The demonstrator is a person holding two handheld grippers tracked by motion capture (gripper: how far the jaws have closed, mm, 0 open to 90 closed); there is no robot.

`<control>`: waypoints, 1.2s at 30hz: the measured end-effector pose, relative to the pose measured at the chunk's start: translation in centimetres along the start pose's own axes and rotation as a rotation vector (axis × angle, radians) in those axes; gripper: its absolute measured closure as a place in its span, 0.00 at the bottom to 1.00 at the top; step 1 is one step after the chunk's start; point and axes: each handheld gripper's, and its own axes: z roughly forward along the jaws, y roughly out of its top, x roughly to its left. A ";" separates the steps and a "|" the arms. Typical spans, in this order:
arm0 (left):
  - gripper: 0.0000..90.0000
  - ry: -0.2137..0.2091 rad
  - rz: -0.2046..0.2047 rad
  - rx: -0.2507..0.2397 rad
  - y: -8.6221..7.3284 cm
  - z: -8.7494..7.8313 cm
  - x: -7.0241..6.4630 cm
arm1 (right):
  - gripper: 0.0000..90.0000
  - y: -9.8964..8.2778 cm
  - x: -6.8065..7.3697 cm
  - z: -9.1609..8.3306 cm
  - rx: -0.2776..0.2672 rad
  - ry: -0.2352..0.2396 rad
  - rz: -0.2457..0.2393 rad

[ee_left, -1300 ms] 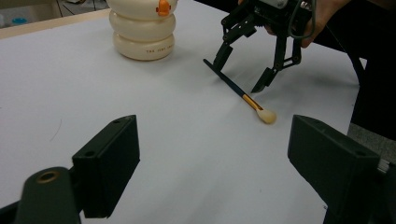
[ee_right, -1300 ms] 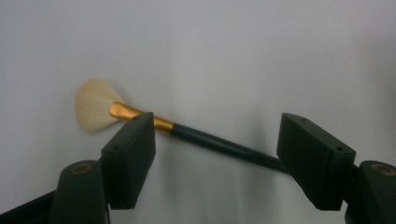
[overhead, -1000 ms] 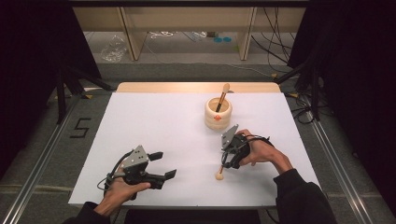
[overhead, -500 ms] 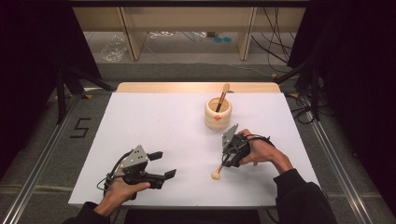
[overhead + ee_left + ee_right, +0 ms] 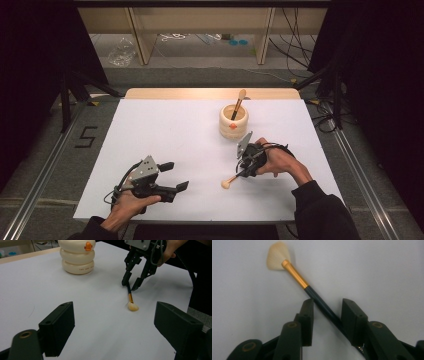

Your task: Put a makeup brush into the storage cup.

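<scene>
The right tool (image 5: 325, 315), jaws just closing around the light, slender black-handled brush with soft cream bristles (image 5: 298, 280), isn't yet pinching; best gripped mid-handle. Left tool (image 5: 122, 322) is spread.

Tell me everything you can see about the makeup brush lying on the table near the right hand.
The makeup brush is slim, with a fanned cream bristle head, a gold ferrule and a dark, glossy handle. It lies flat on the white table, bristles toward the person's edge. Its handle runs slantwise between the jaws of the right tool, which have just been closing around it; the handle crosses the gap from one jaw to the other, but whether the pads press it yet I cannot tell.
</scene>
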 end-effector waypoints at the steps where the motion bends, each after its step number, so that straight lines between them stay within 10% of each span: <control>1: 0.19 0.000 -0.001 0.000 0.0 0.0 0.0 | 0.73 0.1 0.1 0.0 0.009 -0.003 -0.003; 36: 0.19 0.002 0.005 0.002 0.0 0.0 0.2 | 0.91 2.0 0.5 0.3 0.137 0.023 -0.065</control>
